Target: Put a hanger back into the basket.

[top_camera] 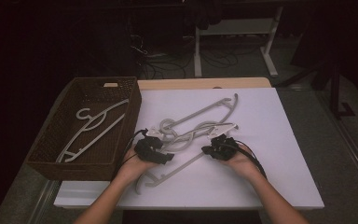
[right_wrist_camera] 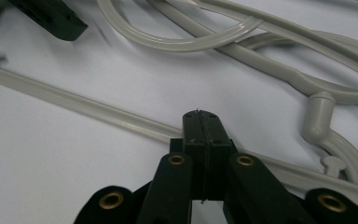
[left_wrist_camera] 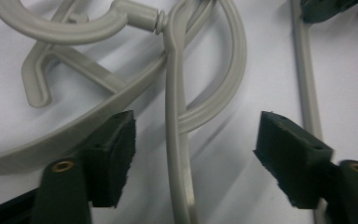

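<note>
Left gripper [top_camera: 154,150] agape astride one of three tabletop hangers [top_camera: 200,122], right gripper [top_camera: 220,147] closed empty; one hanger in basket [top_camera: 121,85].

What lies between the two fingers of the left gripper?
In the left gripper view, a thin grey hanger bar runs between the fingers, touching neither; under it is white table.

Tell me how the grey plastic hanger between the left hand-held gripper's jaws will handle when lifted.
The grey hanger looks thin and moulded, so probably light and fairly stiff. Its hook is interlocked with other hangers, so lifting may drag them along. The smooth plastic might slip between the left hand-held gripper pads.
</note>
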`<state>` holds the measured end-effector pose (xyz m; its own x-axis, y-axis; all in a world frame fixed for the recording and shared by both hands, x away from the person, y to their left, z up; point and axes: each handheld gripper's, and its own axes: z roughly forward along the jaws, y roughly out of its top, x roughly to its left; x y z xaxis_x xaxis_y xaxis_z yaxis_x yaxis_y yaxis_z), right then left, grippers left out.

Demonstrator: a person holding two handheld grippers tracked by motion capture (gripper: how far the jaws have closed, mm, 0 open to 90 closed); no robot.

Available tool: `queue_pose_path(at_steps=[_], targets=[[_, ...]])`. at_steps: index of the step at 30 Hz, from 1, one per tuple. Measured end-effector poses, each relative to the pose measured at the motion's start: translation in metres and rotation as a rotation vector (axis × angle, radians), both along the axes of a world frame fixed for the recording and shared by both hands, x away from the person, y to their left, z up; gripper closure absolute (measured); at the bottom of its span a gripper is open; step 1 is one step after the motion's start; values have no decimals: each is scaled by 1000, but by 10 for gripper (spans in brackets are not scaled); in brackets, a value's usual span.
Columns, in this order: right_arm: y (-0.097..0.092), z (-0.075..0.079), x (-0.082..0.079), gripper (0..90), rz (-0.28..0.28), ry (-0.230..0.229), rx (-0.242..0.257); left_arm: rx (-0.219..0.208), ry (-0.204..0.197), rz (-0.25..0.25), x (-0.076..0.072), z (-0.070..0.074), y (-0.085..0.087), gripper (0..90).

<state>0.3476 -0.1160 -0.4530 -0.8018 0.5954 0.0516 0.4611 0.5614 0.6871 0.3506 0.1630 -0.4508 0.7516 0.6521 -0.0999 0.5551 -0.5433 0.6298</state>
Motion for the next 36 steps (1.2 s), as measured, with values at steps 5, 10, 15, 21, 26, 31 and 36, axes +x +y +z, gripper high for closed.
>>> queue_pose_path(at_steps=[5,10,15,21,26,31,36], targets=[[0,0,0,889,-1,1,1,23,-23,23,-1,1,1,485],[0,0,0,890,-2,1,1,40,-29,6,-1,2,0,666],[0,0,0,890,-3,1,0,65,-39,2,-2,3,-1,714],[1,0,0,890,-3,-6,0,90,-45,-10,-3,4,-2,780],[0,1,0,889,2,-8,1,85,-39,2,-4,7,-2,787],[-1,3,-2,888,6,-6,3,64,-75,16,-8,16,-5,801],[-8,14,-5,816,7,-16,61,43,-93,8,-11,24,-10,810]])
